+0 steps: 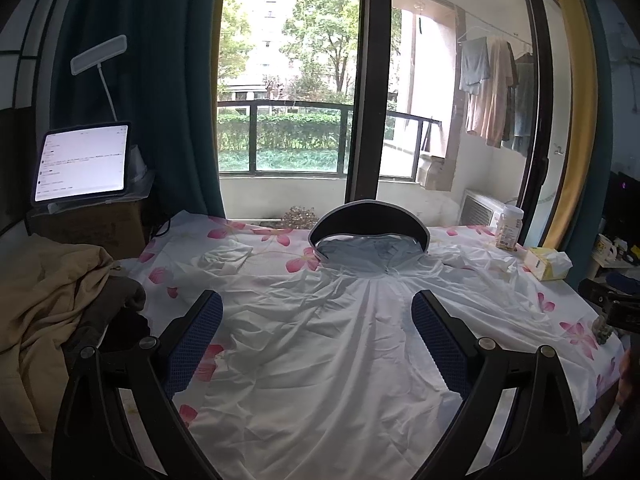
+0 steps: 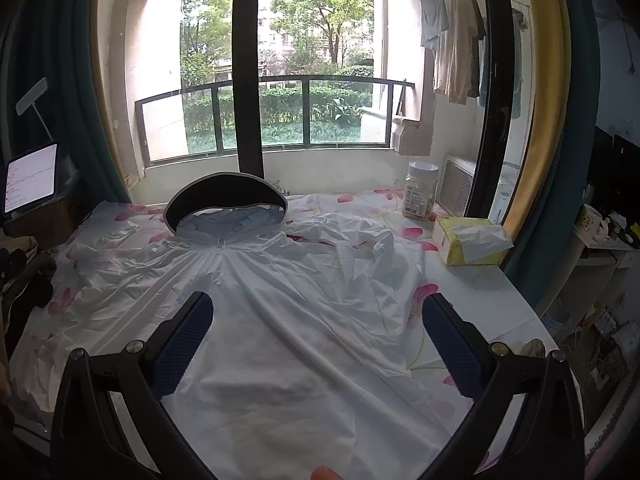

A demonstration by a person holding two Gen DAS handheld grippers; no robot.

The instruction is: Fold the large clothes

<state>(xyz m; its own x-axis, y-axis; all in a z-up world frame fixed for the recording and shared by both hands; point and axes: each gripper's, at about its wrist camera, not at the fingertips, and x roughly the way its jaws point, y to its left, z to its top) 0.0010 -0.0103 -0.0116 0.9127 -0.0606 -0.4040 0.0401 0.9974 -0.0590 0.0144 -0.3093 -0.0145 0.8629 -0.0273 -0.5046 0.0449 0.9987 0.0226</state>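
Jacket (image 1: 320,352) is being seen spread flat on the floral tablecloth (image 1: 256,240), front up, long axis running near-to-far: hem at the near edge, hood (image 1: 368,236) with dark visor at the far end by the window. Left gripper (image 1: 316,340) is being held above the left-centre of the body, jaws spread, nothing pinched. Right gripper (image 2: 316,344) is being held above the right-centre, jaws likewise spread and empty. Right sleeve (image 2: 360,244) is lying bunched far-right, towards the tissue box (image 2: 468,244), judged nearer the right gripper; left sleeve (image 1: 228,258), far-left, is judged nearer the left.
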